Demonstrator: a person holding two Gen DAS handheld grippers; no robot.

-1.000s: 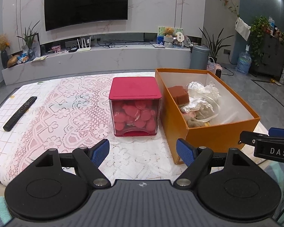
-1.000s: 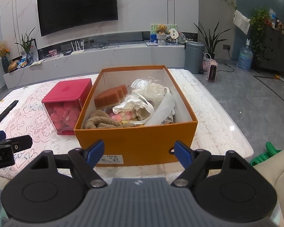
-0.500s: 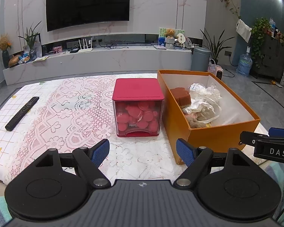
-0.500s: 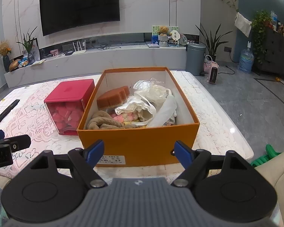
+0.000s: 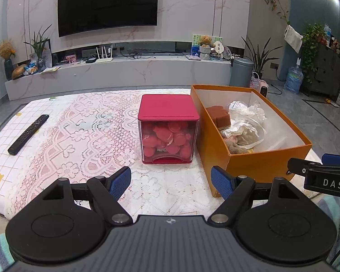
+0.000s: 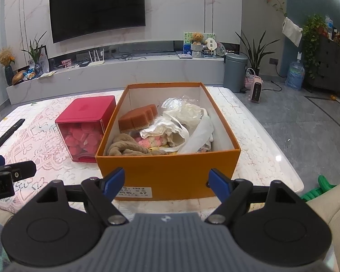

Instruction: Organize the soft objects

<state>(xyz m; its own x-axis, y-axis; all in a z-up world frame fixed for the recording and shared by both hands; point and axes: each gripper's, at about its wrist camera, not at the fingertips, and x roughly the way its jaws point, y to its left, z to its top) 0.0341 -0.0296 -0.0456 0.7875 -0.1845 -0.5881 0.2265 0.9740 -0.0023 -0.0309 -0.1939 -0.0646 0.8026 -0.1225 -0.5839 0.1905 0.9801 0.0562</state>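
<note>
Your soft things, a sponge (image 6: 138, 118), cloths and bags, lie jumbled in the orange box (image 6: 167, 170). Both grippers' jaws, left gripper (image 5: 171, 182) and right gripper (image 6: 166, 181), gape empty; sorted or not, you can't tell.

Both grippers, left gripper (image 5: 171, 182) and right gripper (image 6: 167, 182), are black with blue pads (image 5: 120, 182), silver screws and round discs

Ahead of my tongs I count one orange box (image 6: 170, 172), one red container (image 5: 168, 128) just left of it, one remote (image 5: 28, 134) far left, one brown sponge (image 6: 138, 118) inside the box.
</note>
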